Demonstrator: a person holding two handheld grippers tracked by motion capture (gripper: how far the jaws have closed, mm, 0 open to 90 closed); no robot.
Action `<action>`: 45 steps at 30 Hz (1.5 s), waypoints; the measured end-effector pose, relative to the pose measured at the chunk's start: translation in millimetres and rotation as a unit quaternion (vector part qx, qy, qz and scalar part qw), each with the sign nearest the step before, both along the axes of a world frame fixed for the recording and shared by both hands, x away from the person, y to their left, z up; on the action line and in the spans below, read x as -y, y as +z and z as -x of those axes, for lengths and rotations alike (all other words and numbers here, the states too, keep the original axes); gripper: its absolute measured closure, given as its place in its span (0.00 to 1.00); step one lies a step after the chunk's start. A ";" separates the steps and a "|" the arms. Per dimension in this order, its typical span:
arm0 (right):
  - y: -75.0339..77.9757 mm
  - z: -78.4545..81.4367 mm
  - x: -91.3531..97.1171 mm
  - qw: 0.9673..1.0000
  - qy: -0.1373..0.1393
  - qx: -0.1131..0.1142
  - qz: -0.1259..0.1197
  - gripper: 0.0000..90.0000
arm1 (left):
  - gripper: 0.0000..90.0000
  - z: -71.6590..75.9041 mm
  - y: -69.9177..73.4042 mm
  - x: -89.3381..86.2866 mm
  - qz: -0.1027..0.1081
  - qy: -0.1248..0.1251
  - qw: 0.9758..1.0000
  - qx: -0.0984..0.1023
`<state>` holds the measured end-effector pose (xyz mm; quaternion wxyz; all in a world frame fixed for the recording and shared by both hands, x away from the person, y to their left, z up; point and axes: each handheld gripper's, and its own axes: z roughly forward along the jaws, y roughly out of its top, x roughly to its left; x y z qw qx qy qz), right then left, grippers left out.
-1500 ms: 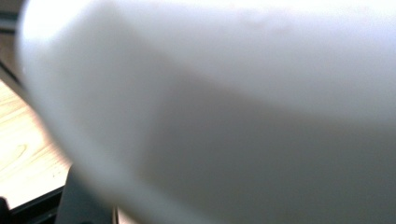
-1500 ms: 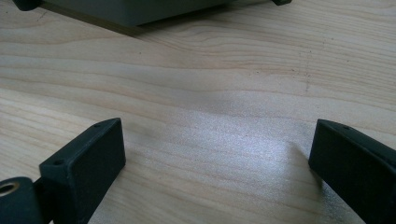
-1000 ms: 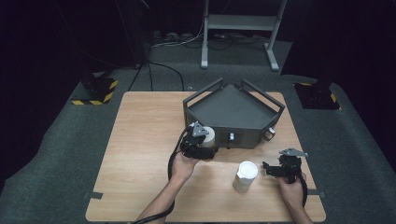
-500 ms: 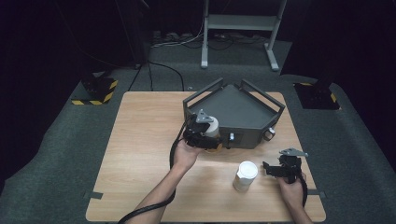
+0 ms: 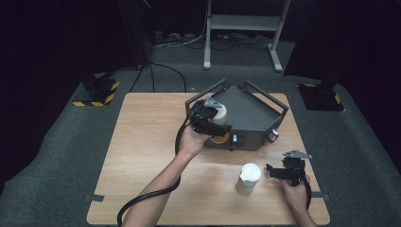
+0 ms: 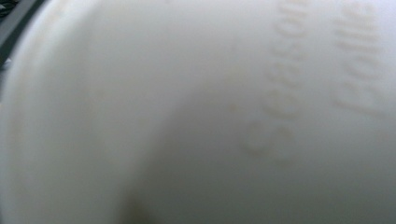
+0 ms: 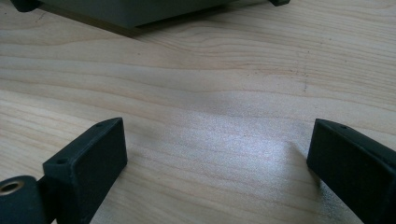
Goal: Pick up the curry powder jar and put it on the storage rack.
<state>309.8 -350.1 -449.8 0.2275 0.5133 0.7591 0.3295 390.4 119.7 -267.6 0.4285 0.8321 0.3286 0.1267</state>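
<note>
The left hand-held gripper (image 5: 218,124) clamps a white paper cup (image 5: 218,115), tilted at the dark tray's (image 5: 259,118) front edge; next, lower it inside. The right hand-held gripper (image 5: 275,171) rests open on the tabletop (image 5: 146,142) beside a second cup (image 5: 248,178).

table (image 5: 142,156): pale matt wood | cup (image 5: 218,115): smooth white plastic

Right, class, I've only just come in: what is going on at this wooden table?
A person works with a gripper in each hand. The left gripper is shut on a white paper cup, tipped on its side at the near edge of the dark grey metal tray. The right gripper rests on the light wooden table, jaws open with nothing between them, beside a second white lidded cup standing upright.
</note>
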 end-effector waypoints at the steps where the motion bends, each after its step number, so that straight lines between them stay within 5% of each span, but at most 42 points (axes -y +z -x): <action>1: 0.0 0.0 0.0 1.000 0.000 0.000 0.000 0.05 | 0.36 -2.1 1.7 0.6 0.000 0.001 1.000 0.000; 14: -0.1 0.1 0.0 1.000 0.000 0.000 0.000 0.05 | 0.36 -30.3 15.7 13.1 -0.018 0.008 1.000 -0.004; 22: -0.1 0.1 -0.1 1.000 -0.001 0.000 0.000 0.05 | 0.36 -50.4 13.6 24.6 -0.024 0.039 0.999 -0.006; 45: 0.0 0.1 -0.1 1.000 -0.001 0.000 0.000 0.05 | 0.36 -69.4 0.5 40.5 -0.052 0.066 0.996 -0.019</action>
